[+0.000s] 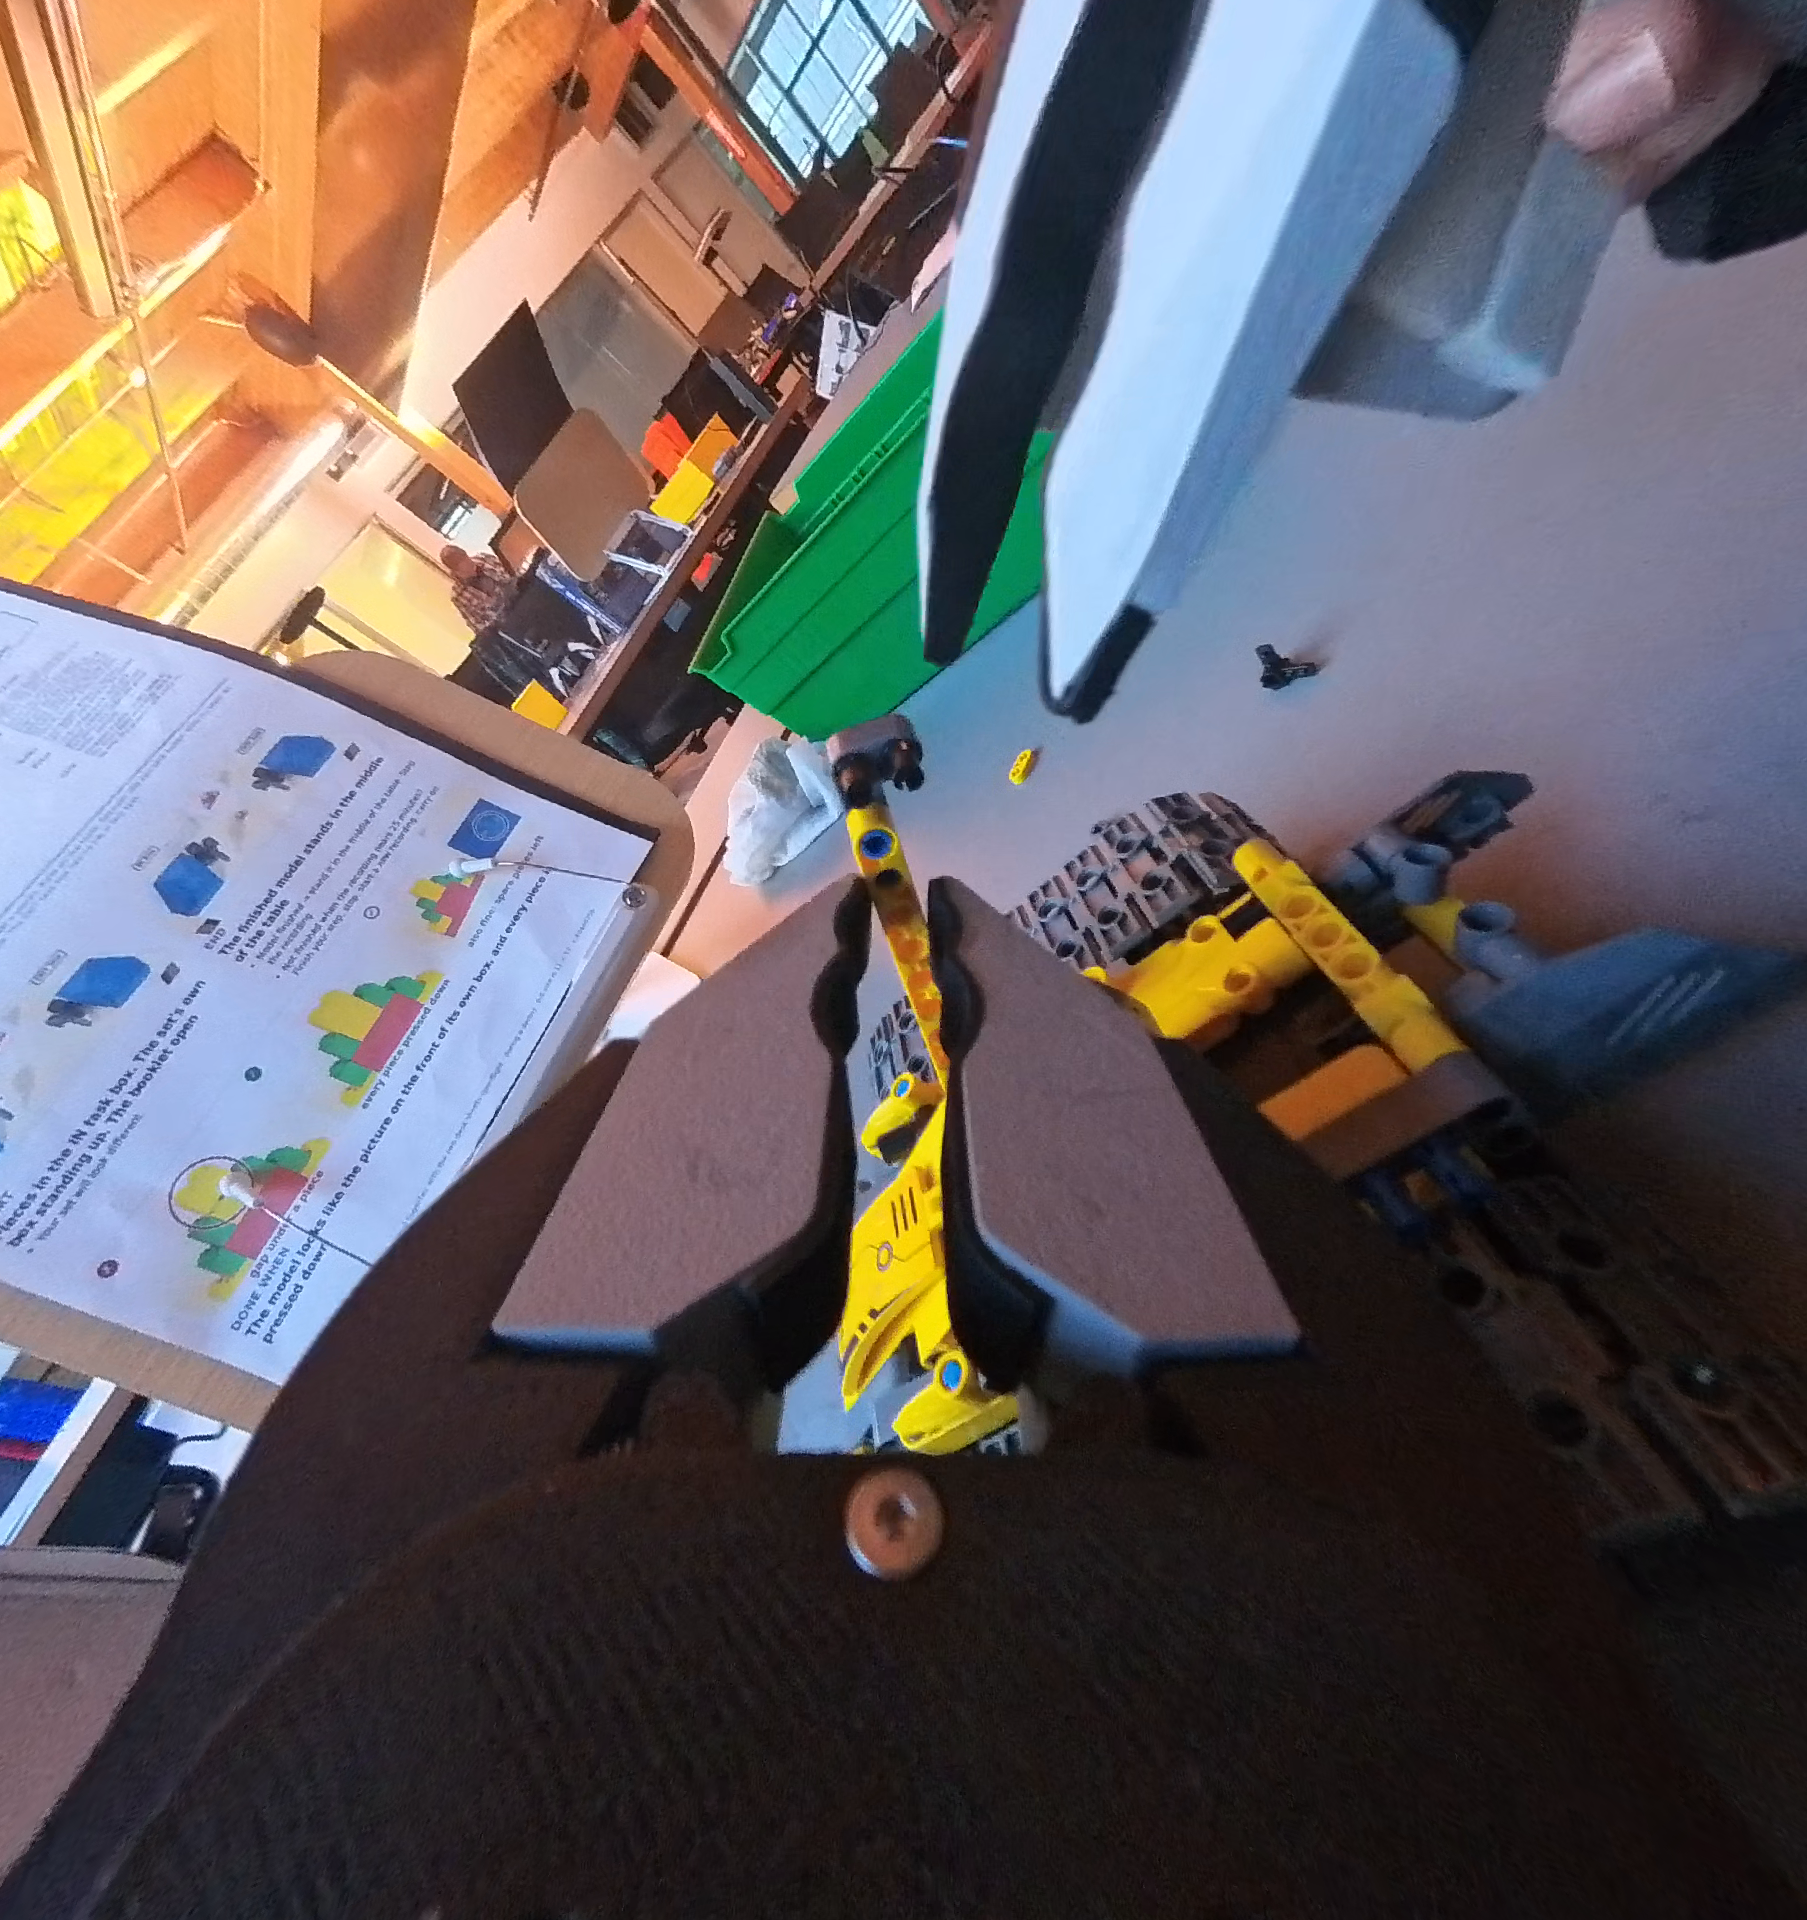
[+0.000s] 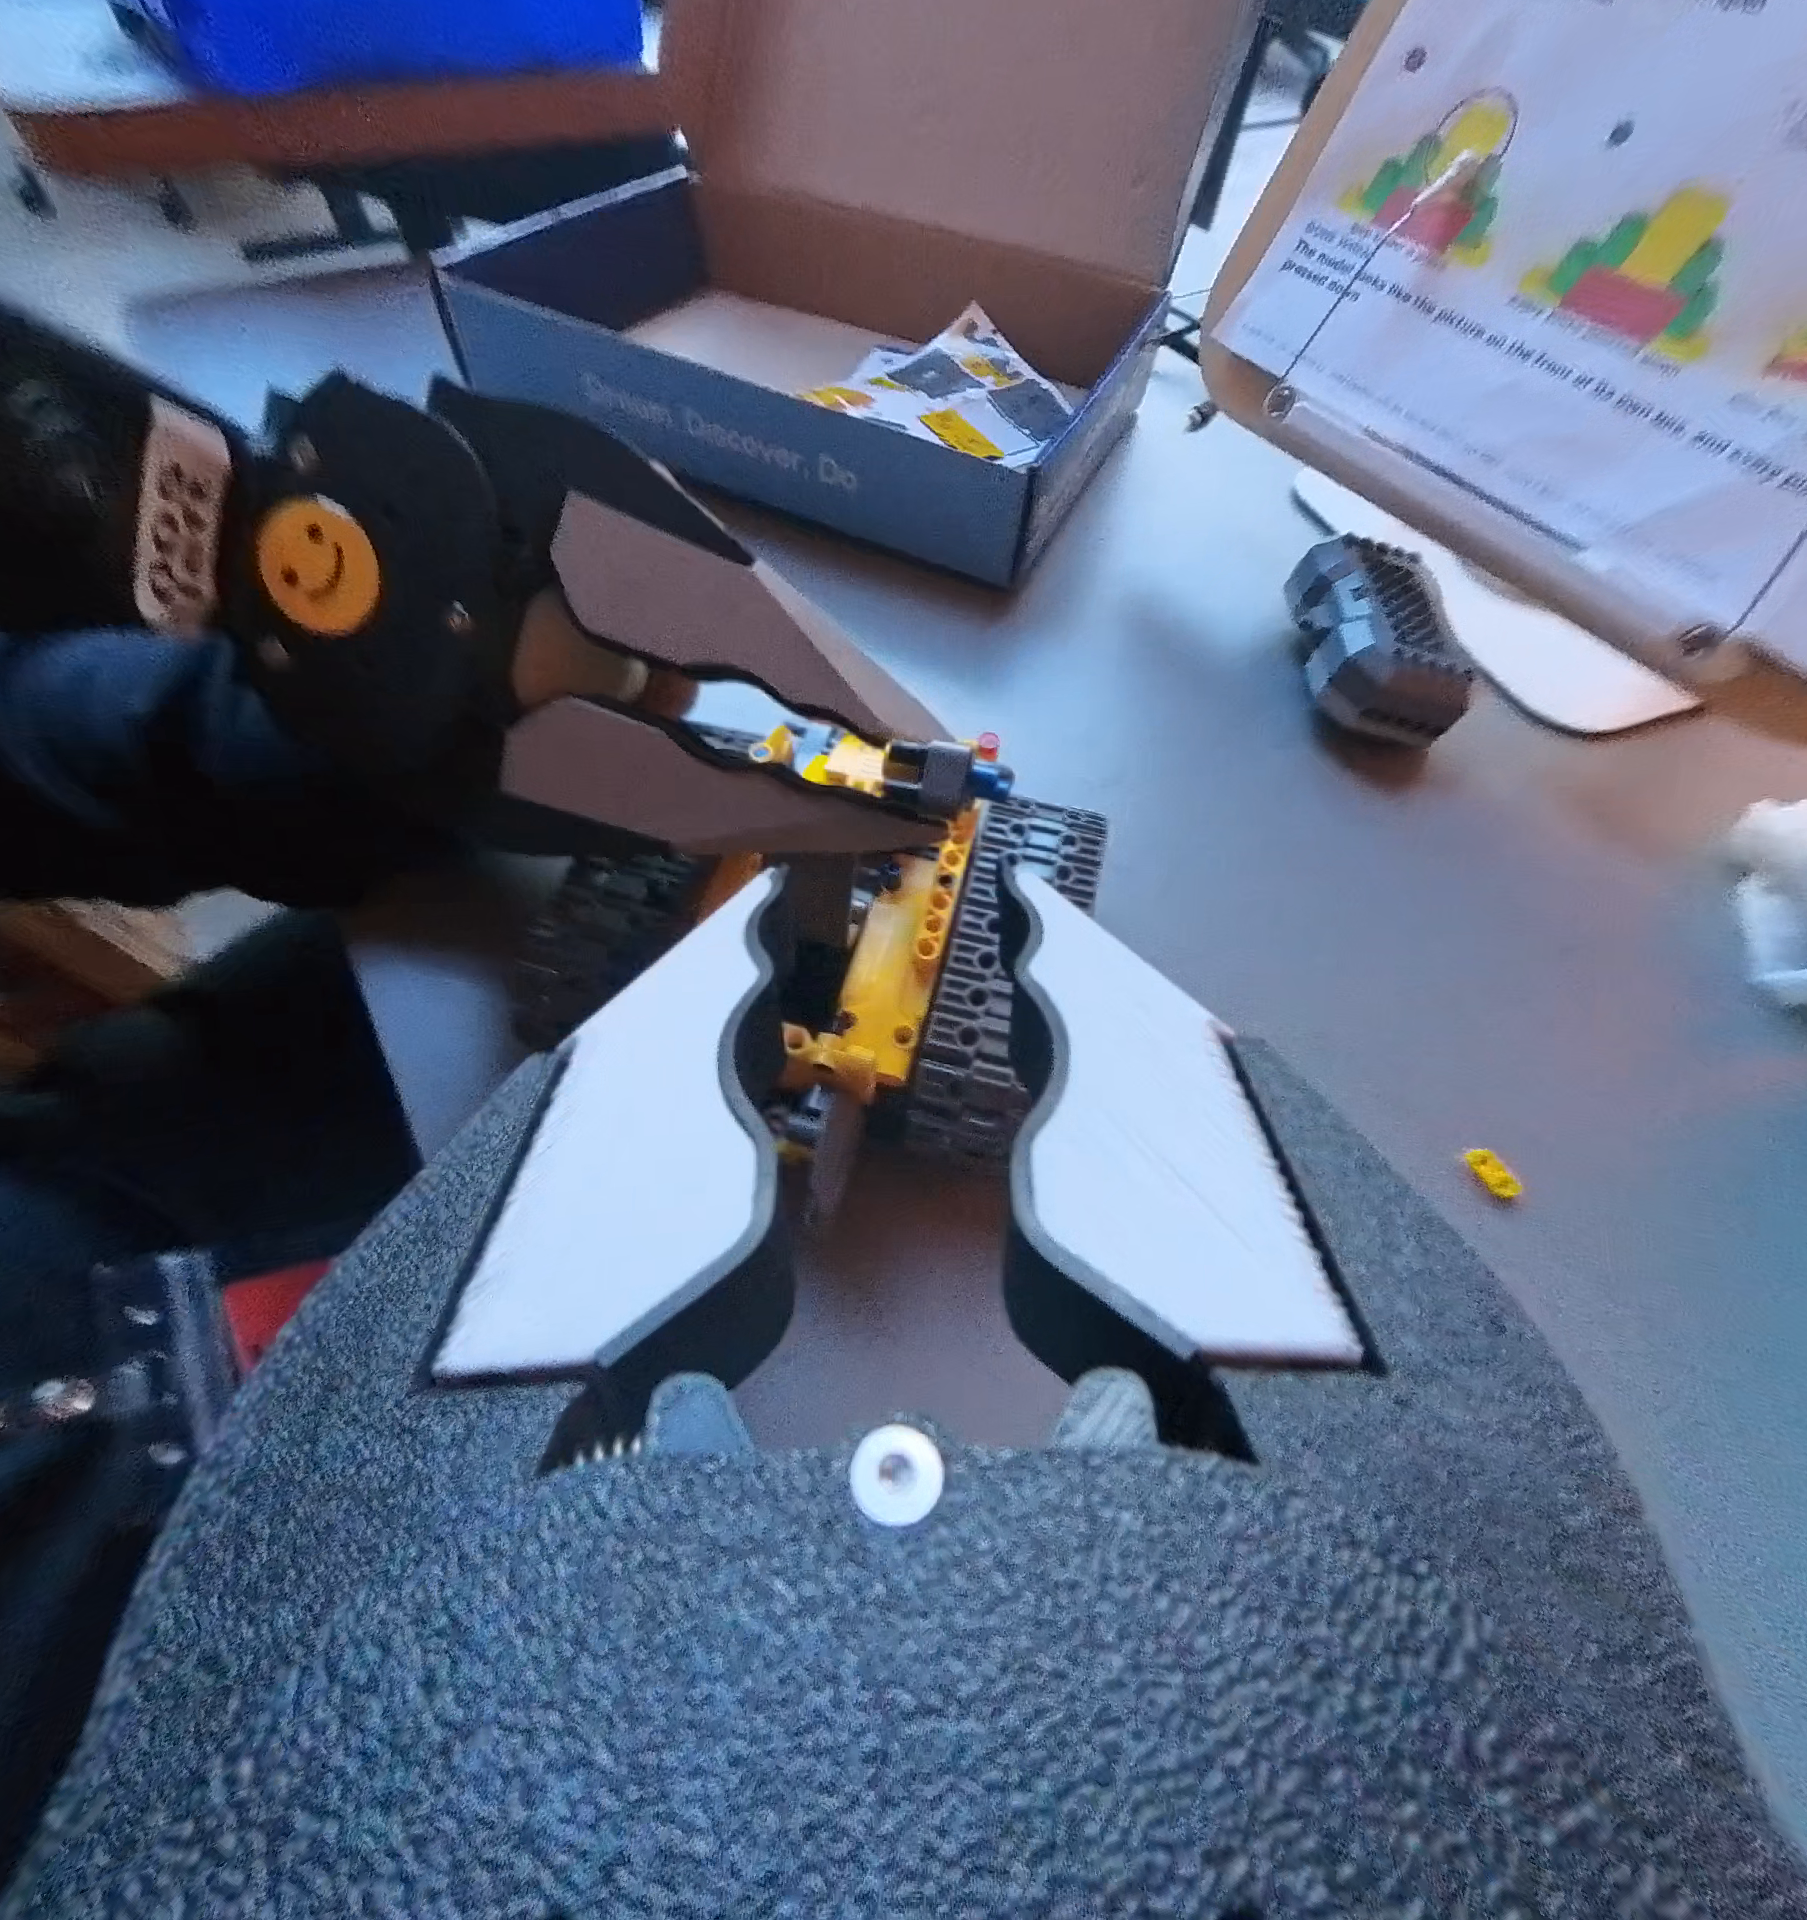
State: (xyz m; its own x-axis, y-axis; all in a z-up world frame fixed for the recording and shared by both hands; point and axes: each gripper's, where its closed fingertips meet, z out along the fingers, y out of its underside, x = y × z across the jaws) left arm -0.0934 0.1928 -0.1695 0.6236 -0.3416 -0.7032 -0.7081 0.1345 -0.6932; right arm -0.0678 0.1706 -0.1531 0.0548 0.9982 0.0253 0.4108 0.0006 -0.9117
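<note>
**Tracked brick model on the table, with both grippers at it**

- Landmark: yellow and grey tracked model (image 2: 966,935), standing on the grey table (image 2: 1398,987).
- Left gripper (image 1: 899,904): pinching a long yellow beam assembly (image 1: 904,1195) just above the model; a grey connector with black pins (image 1: 875,750) caps the beam's far end.
- Right gripper (image 2: 888,894): fingers spread, poised over the model's near end, gripping nothing.
- Small yellow piece (image 2: 1491,1172): loose, right of the model.
- Dark grey track bundle (image 2: 1382,655): beyond the model, beside the instruction board (image 2: 1564,312).
- Open cardboard box (image 2: 826,395): behind the model, leaflets inside.
- Green bin (image 1: 857,582): farther off.
</note>
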